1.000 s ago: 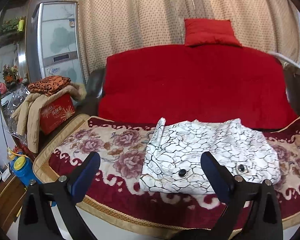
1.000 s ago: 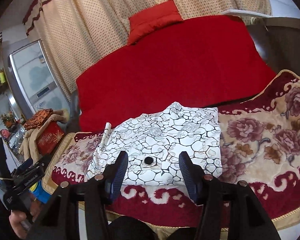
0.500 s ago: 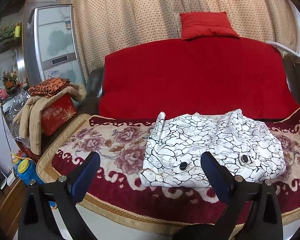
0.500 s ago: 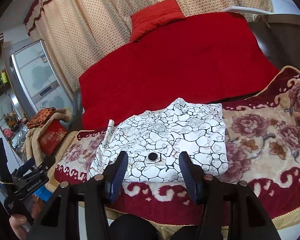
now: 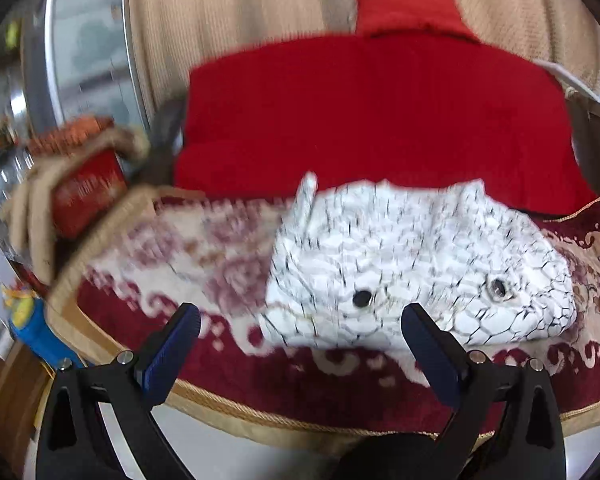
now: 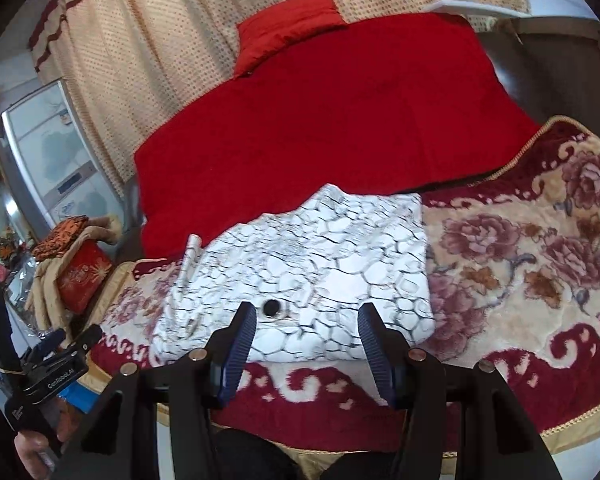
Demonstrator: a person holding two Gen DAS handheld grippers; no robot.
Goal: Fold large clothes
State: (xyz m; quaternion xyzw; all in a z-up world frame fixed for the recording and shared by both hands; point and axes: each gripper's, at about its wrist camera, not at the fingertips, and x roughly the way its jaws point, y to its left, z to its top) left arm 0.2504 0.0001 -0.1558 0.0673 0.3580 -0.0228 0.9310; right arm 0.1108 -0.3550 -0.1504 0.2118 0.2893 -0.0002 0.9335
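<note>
Left wrist view: left gripper (image 5: 300, 330) had fingers wide open, empty, aimed at the coat's (image 5: 412, 264) near edge on the sofa (image 5: 372, 384).

Right wrist view: right gripper (image 6: 306, 334) half open, empty, above the same hem. Looked like approach; next, pinch that hem.

A: Free room? 
B: Bare flowered blanket (image 6: 532, 264) right of the folded garment (image 6: 308, 272); another bare stretch on its left.

A: Obstacles? 
B: Red sofa back (image 6: 332, 120) directly behind; red box (image 6: 82, 276) draped with clothes, far left.
</note>
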